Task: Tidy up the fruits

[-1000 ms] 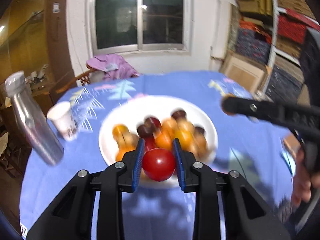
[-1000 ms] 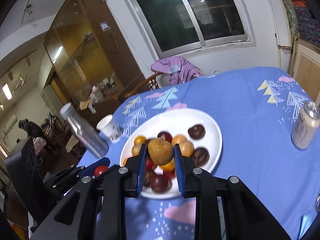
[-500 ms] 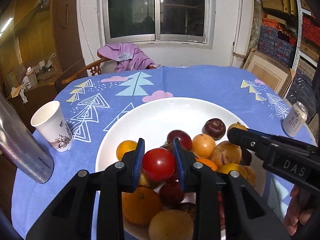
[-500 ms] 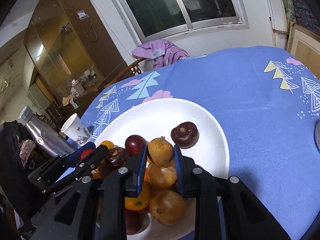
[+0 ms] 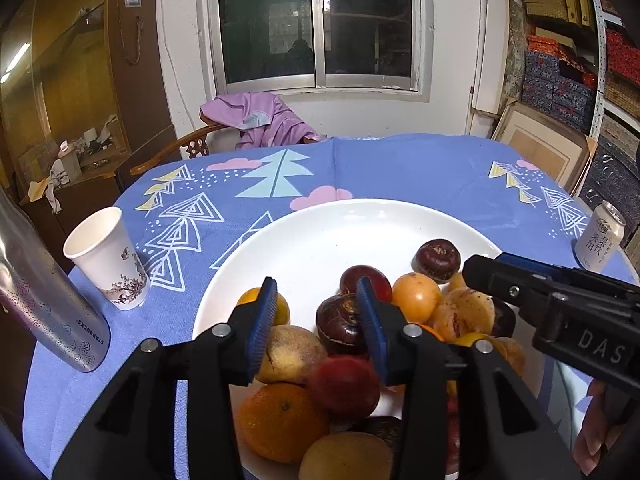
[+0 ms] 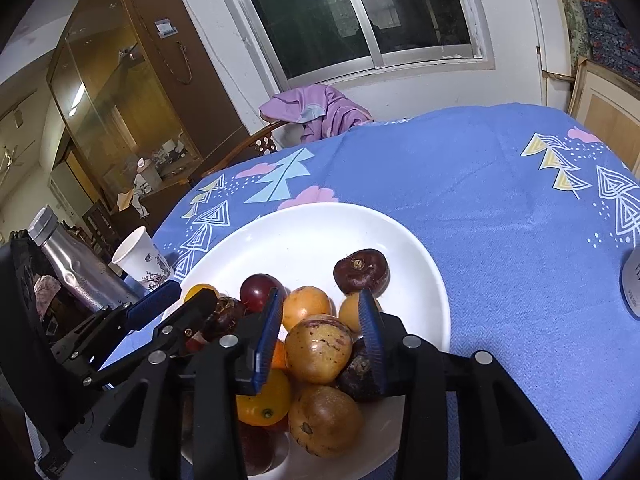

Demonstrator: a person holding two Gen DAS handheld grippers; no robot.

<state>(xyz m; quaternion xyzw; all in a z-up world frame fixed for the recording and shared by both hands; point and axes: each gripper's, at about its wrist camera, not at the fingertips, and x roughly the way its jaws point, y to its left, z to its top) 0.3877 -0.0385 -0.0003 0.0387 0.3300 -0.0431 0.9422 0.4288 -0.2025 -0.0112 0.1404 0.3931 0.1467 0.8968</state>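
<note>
left wrist view: both claws, left claw (image 5: 316, 320) and right claw (image 6: 318, 330), are opening over the plate (image 5: 320, 232), dropping fruit. next, lift clear of the pile.

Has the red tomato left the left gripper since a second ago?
Yes. The red tomato has dropped from between the opening left gripper pads onto the fruit pile in the white plate.

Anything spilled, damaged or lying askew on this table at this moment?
Nothing spilled. Two oddities: the steel bottle looks dented along its side, and the red fruit under the left gripper is motion-blurred, apparently dropping onto the pile on the white plate as the jaws open.
</note>
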